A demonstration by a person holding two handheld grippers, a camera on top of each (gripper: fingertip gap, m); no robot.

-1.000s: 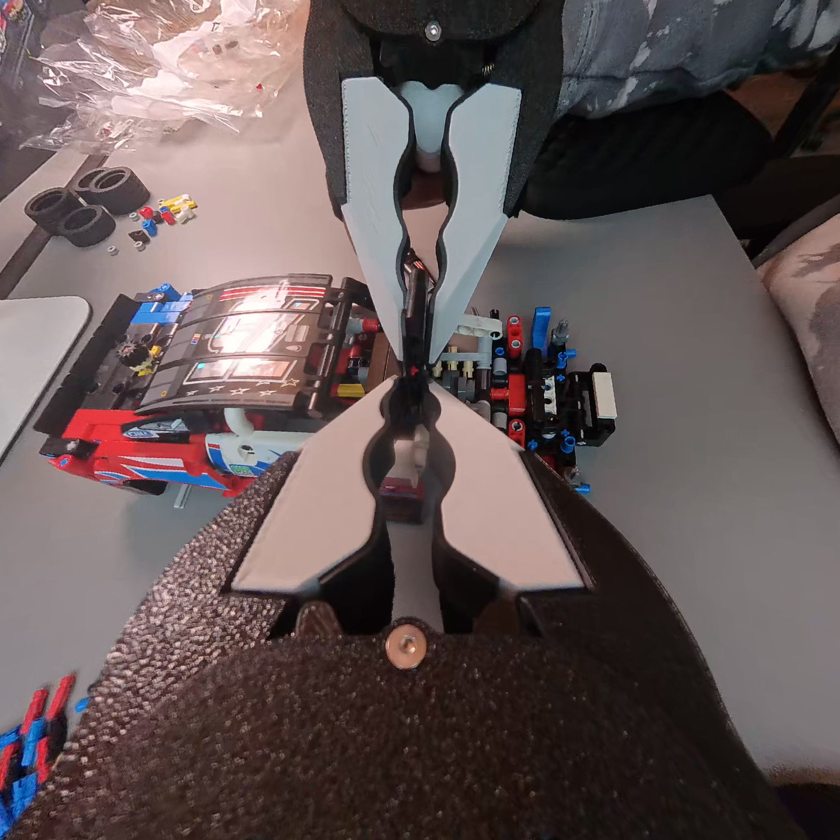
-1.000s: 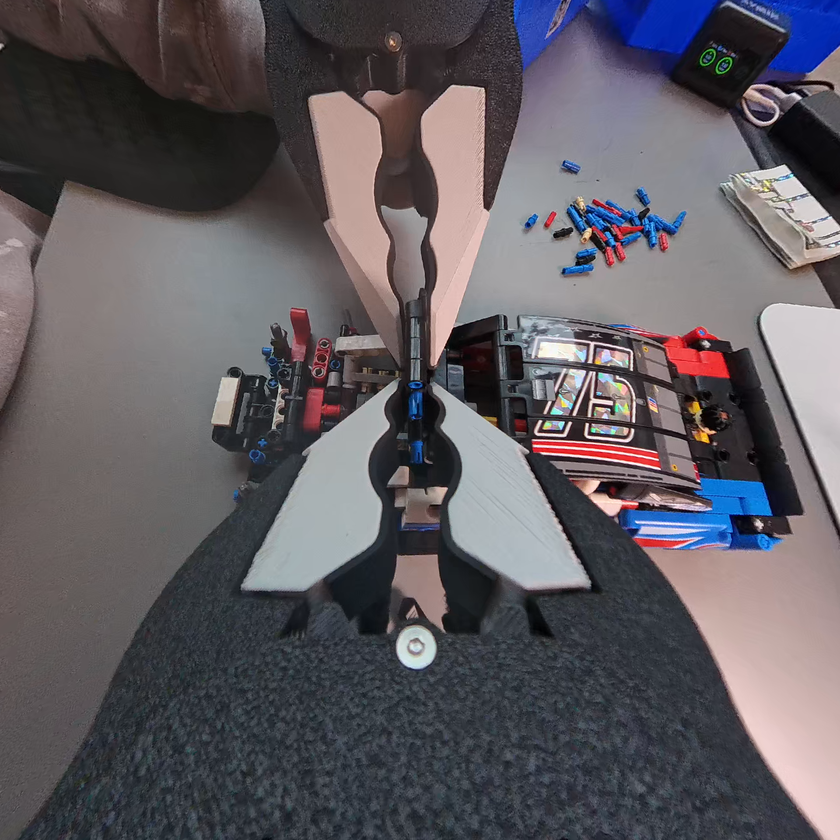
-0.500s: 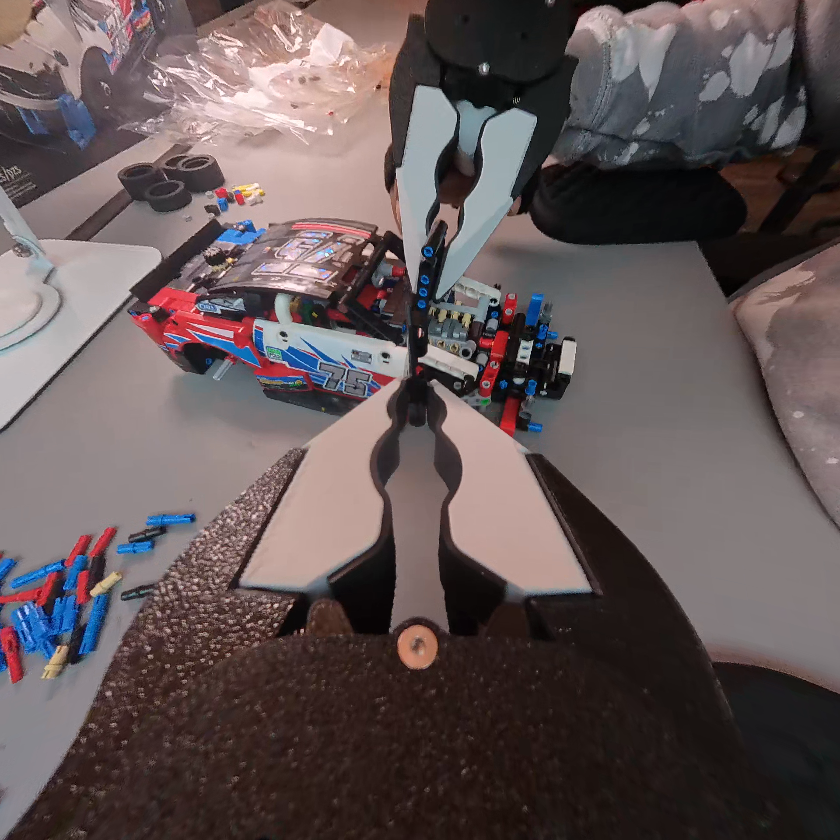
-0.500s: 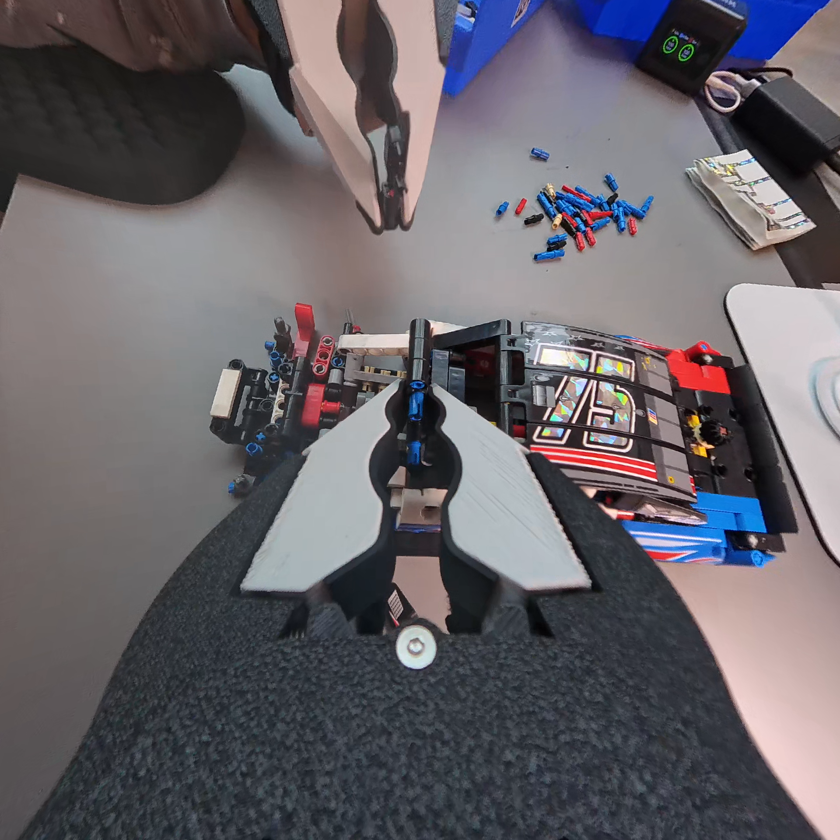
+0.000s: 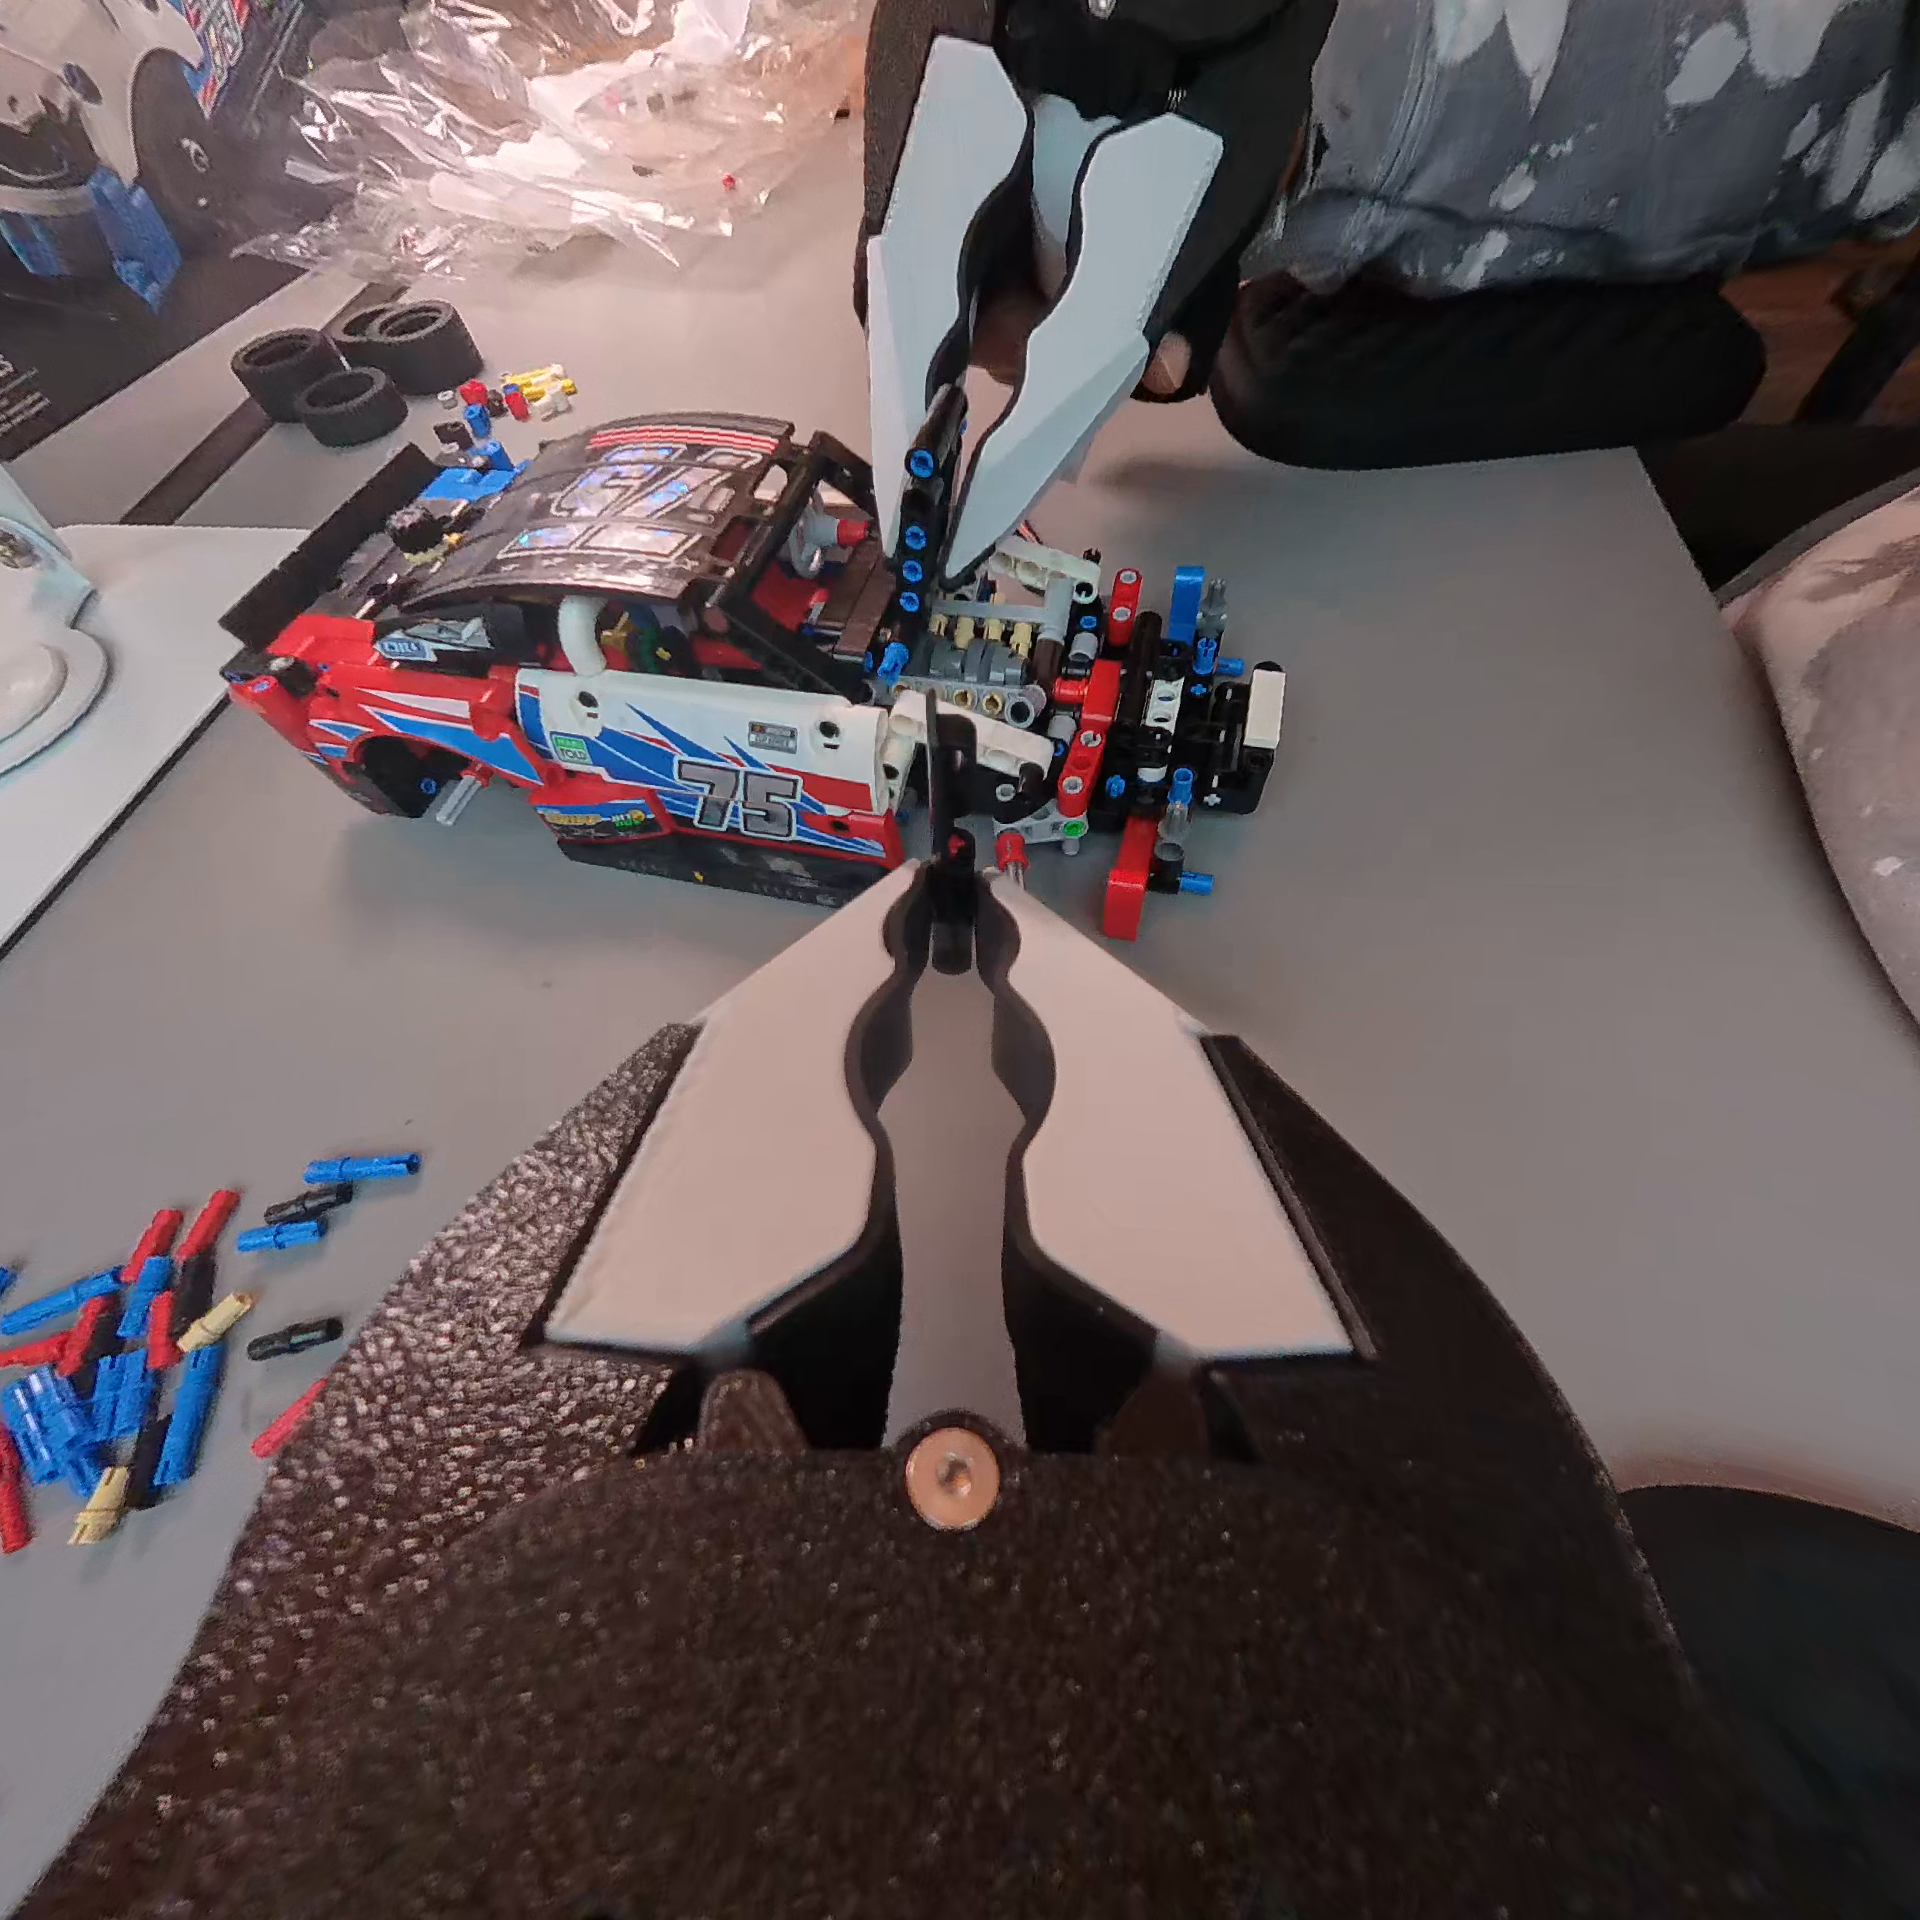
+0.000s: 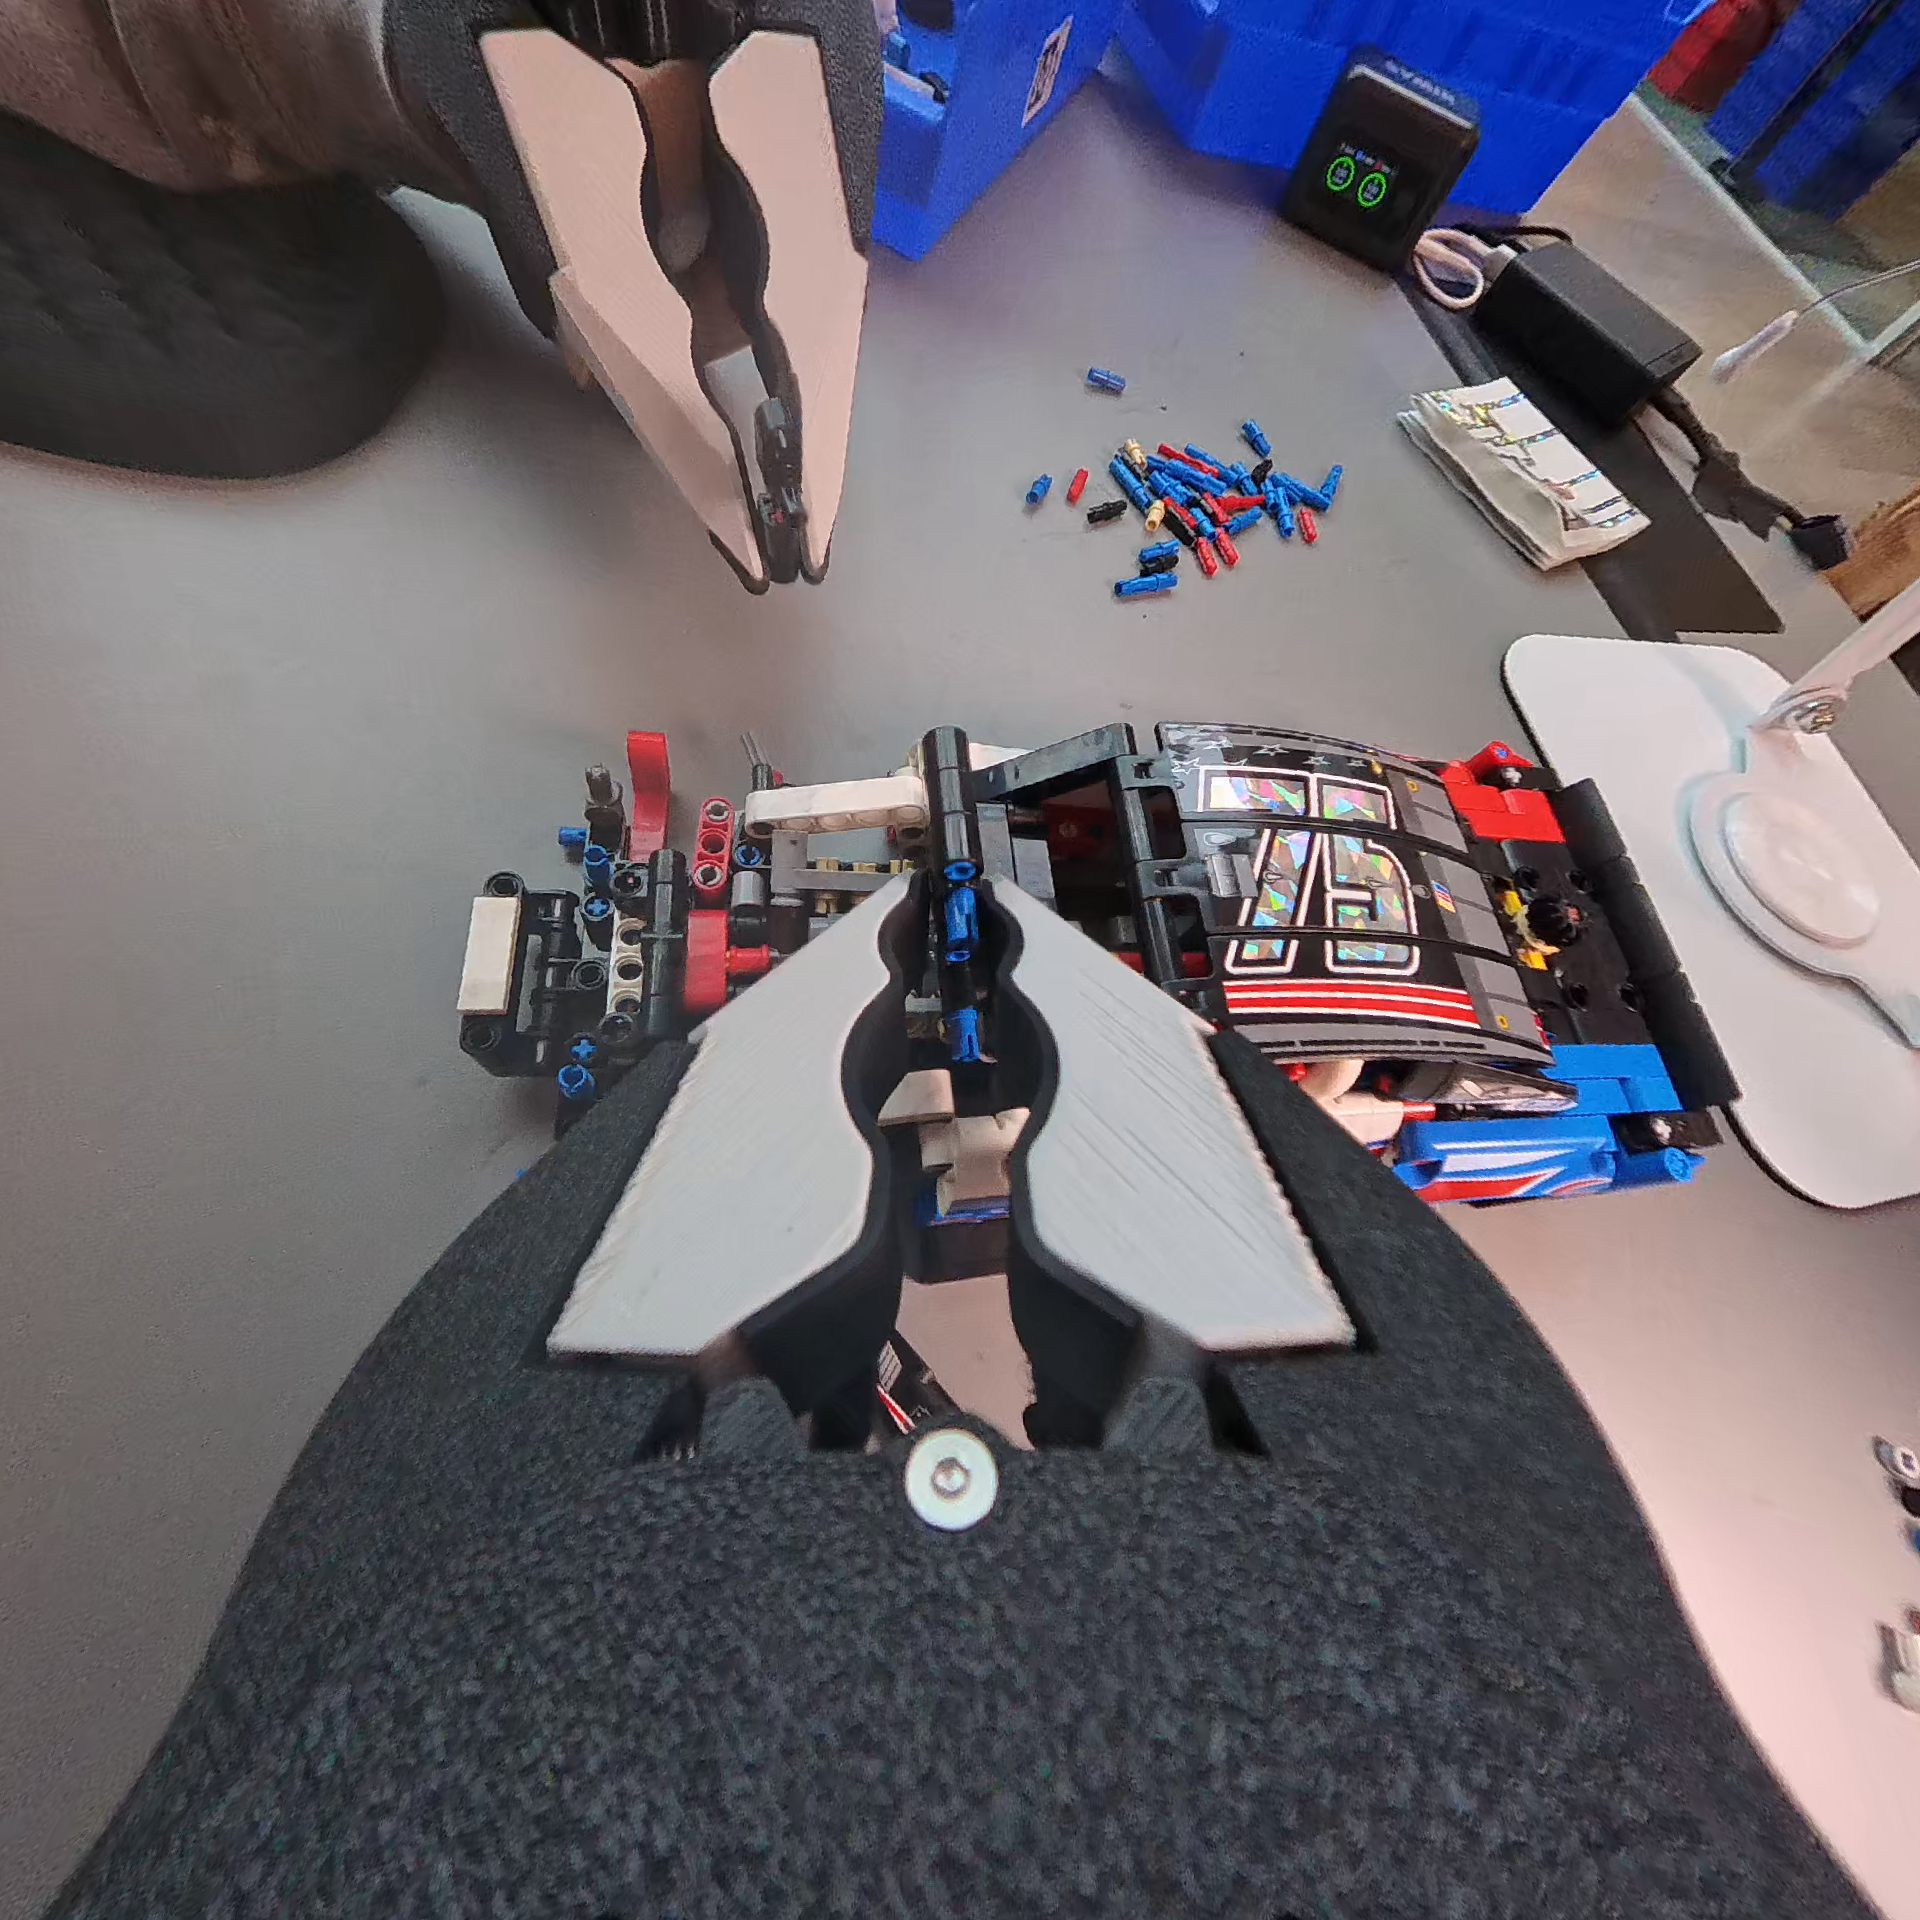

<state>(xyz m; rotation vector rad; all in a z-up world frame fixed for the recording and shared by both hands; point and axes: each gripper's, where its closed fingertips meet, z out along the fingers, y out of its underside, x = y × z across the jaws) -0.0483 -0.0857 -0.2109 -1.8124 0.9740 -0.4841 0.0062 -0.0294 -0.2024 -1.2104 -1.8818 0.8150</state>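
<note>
A partly built toy brick race car (image 5: 675, 748), red, white and blue with a black roof, lies on the grey table (image 5: 1455, 935); its open front frame shows bare beams and pins. My left gripper (image 5: 951, 878) is shut on a small black piece (image 5: 943, 821), held off the table just in front of the car's side. My right gripper (image 6: 951, 883) is shut on a black beam with blue pins (image 6: 948, 821), held upright over the car (image 6: 1320, 883) at the front edge of the roof. The left gripper (image 6: 787, 574) also shows in the right wrist view, the right gripper (image 5: 925, 571) in the left wrist view.
Loose blue, red and black pins (image 5: 114, 1351) lie in a pile (image 6: 1205, 499). Black tyres (image 5: 353, 364) and clear plastic bags (image 5: 520, 135) lie behind the car. A white lamp base (image 6: 1766, 883), blue bins (image 6: 1039, 83), a black device (image 6: 1371, 156) and folded paper (image 6: 1517, 468) stand around. The grippers' ends are close to 9 cm from one another.
The grippers were tip to tip over the car. My left gripper has drawn back and away with the small black piece. The right gripper stays at the car with the beam.
</note>
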